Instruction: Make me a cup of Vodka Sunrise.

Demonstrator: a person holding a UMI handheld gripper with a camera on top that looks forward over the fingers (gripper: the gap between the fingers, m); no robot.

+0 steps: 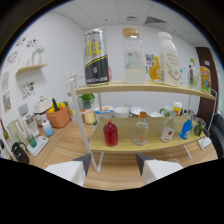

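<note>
An office room fitted out as a drinks-mixing test corner. A white suspended ceiling with an air vent runs across the top of the frame. At centre, a two-tier shelf carries bottles and a can. Paper notes dot the white wall at upper left, and a wooden tabletop fills the lower left.

Gripper is up in the air. Its 2 fingers are wide apart w/ nothing between them.
</note>
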